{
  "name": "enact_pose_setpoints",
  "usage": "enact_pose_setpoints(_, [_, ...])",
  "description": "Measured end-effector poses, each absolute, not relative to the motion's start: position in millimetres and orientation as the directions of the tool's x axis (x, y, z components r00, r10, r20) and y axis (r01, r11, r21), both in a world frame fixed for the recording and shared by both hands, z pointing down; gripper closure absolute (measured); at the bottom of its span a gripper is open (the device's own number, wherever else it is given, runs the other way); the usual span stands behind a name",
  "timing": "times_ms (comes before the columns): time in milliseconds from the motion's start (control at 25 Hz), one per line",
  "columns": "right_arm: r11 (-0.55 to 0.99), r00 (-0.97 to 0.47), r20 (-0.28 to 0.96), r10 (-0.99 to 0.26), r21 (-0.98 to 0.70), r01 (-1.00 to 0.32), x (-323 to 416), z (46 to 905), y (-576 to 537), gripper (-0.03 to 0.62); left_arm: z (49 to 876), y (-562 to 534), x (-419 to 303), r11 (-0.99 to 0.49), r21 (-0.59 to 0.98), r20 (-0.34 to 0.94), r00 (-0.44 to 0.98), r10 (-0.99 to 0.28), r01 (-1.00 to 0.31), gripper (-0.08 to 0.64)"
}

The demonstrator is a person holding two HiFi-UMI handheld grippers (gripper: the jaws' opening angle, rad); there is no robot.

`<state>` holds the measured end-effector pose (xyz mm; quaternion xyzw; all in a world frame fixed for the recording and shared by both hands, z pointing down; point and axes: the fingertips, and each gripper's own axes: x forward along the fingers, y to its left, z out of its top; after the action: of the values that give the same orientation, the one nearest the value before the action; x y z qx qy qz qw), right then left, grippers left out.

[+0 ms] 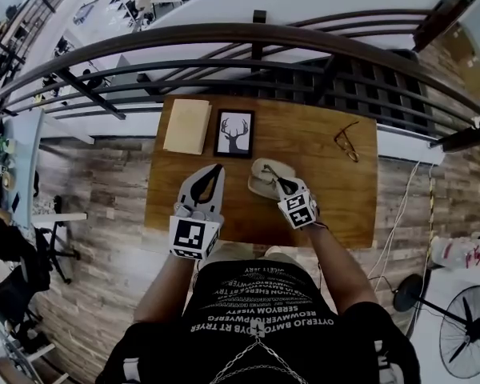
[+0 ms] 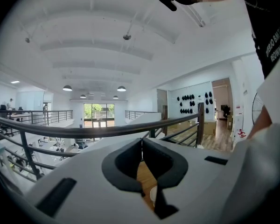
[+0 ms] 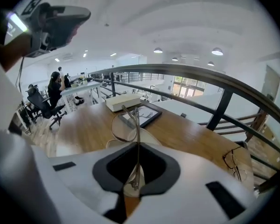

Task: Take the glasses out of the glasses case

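One pair of glasses (image 3: 136, 125) is clamped in my right tongs (image 1: 276, 178), held just above the open case (image 1: 260, 186), my left tongs (image 1: 216, 170) clenched empty; next I should carry them clear onto the table (image 1: 328, 198).

Right gripper (image 1: 277, 182): hanging over open glasses case (image 1: 262, 184)
Left gripper (image 1: 217, 168): pointing forward just left of case
Loose glasses (image 1: 346, 142): lying near table's (image 1: 328, 206) far right corner

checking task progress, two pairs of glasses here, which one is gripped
The glasses pinched in the right gripper, above the open glasses case. The other glasses lie free near the table's far right edge.
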<state>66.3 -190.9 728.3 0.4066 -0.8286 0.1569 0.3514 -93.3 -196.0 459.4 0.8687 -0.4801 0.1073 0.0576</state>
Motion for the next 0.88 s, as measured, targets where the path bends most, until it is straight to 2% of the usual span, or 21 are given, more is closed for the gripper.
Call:
enact_pose_setpoints(640, [0.541, -0.543, 0.453, -0.707, -0.148, -0.828, 84, 612, -179, 0.565, 446, -186, -66, -0.542, -0.004, 0.198, 0.531, -0.824, -0.84, 0.532])
enact_pose_setpoints(880, [0.541, -0.562, 0.354, -0.747, -0.168, -0.824, 92, 563, -178, 0.565, 441, -181, -58, -0.542, -0.006, 0.192, 0.531, -0.825, -0.84, 0.532])
